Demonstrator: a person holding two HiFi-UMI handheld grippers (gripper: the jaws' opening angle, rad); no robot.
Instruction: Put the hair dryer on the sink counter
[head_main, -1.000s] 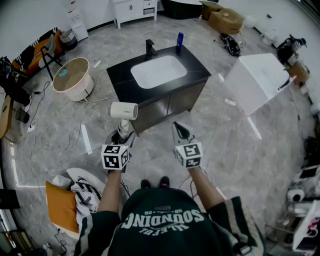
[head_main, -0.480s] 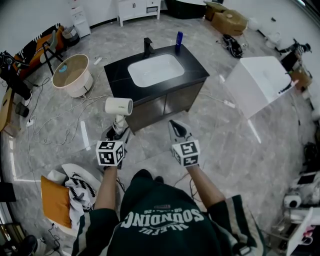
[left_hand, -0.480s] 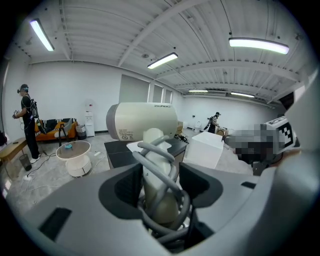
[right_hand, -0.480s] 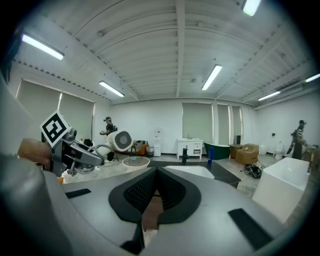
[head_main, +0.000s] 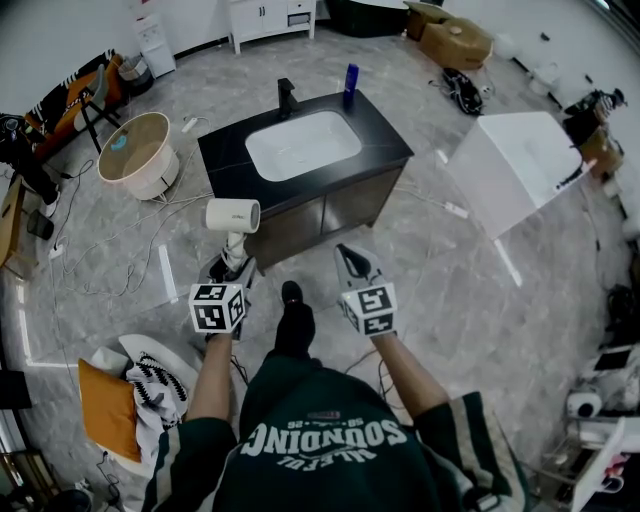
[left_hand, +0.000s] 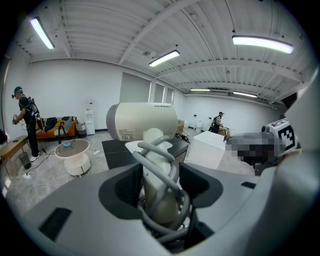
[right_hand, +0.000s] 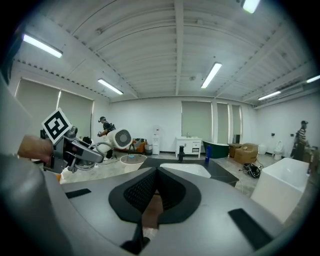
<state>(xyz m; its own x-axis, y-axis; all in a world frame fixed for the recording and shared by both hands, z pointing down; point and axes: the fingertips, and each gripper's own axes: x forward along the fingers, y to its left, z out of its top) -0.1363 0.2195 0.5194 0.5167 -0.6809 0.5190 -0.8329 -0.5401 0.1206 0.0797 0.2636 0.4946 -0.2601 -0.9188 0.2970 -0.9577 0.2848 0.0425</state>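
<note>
The cream hair dryer (head_main: 233, 215) stands upright in my left gripper (head_main: 230, 268), barrel pointing right, short of the counter's near left corner. In the left gripper view its handle (left_hand: 159, 172), wound with grey cord, sits between the jaws, which are shut on it. The sink counter (head_main: 384, 141) is a black top with a white basin (head_main: 303, 145), ahead of both grippers. My right gripper (head_main: 351, 260) hovers in front of the cabinet doors, shut and empty (right_hand: 153, 181). From the right gripper view, the hair dryer (right_hand: 120, 138) shows at the left and the sink counter (right_hand: 220, 173) ahead.
A black faucet (head_main: 287, 97) and a blue bottle (head_main: 350, 77) stand at the counter's back edge. A round beige tub (head_main: 140, 155) and cables lie on the floor at left. A white block (head_main: 515, 165) stands at right. The person's shoe (head_main: 293, 320) is between the grippers.
The person has stepped forward, one foot now showing between the grippers. Both grippers have drifted slightly left. The hair dryer stays held in the left gripper.
</note>
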